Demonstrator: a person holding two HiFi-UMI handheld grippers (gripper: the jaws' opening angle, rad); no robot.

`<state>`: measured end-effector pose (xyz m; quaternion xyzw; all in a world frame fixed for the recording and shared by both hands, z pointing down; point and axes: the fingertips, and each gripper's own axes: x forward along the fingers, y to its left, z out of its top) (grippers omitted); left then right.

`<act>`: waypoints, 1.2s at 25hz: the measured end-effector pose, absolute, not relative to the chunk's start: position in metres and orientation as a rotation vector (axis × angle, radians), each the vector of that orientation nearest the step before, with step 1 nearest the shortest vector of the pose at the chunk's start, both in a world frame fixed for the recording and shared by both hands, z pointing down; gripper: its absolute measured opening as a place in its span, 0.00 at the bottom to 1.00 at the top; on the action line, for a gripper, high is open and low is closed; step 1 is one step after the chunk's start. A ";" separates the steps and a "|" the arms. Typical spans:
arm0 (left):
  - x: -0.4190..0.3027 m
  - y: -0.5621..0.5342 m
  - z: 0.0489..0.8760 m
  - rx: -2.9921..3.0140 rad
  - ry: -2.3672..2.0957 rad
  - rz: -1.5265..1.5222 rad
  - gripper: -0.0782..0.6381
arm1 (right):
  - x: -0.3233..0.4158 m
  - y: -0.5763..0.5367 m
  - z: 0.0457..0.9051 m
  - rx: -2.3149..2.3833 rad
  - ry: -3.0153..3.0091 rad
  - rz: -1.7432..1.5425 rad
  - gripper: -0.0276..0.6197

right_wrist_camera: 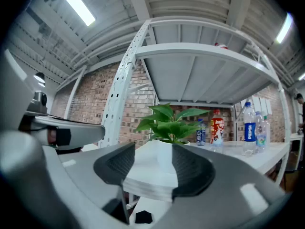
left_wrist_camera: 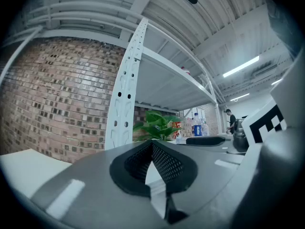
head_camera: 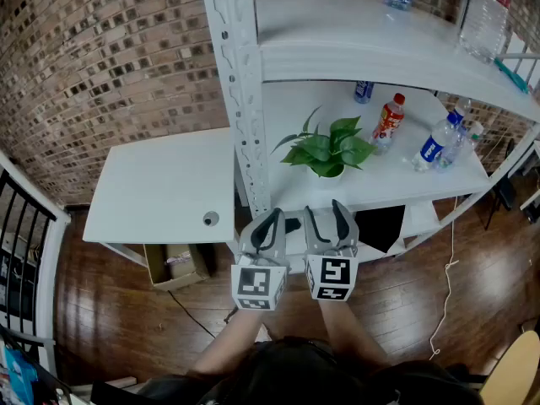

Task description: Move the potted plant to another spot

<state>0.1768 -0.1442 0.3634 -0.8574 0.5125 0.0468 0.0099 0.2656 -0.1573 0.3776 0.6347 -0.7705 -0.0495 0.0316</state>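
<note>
The potted plant (head_camera: 326, 152), green leaves in a small white pot, stands on the middle shelf (head_camera: 287, 116) of a white rack. Both grippers hang level just in front of that shelf's front edge, short of the plant. My right gripper (head_camera: 326, 218) is open with nothing between its fingers. In the right gripper view the plant (right_wrist_camera: 169, 122) shows straight ahead beyond the right gripper (right_wrist_camera: 153, 148). My left gripper (head_camera: 268, 223) sits beside it on the left with its fingertips together, and it holds nothing. From the left gripper (left_wrist_camera: 152, 144) the plant (left_wrist_camera: 155, 125) appears ahead, slightly right.
The rack's perforated upright post (head_camera: 240, 99) rises just left of the plant. A red-labelled bottle (head_camera: 388, 121) and blue-labelled bottles (head_camera: 434, 146) stand to the plant's right. More bottles (head_camera: 485, 15) sit on the top shelf. A white desk (head_camera: 164, 188) lies left, a cardboard box (head_camera: 173, 264) beneath it.
</note>
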 end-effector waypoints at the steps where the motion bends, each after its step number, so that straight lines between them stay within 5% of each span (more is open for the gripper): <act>1: 0.175 -0.146 0.364 -2.691 1.577 0.144 0.12 | 0.266 -0.162 0.379 1.995 -2.342 -0.151 0.45; 13: 0.139 -0.154 0.371 -2.767 1.489 0.188 0.12 | 0.268 -0.218 0.393 2.095 -2.215 -0.004 0.91; 30: 0.131 -0.184 0.372 -2.661 1.688 0.146 0.12 | 0.286 -0.294 0.402 1.971 -2.263 0.063 0.94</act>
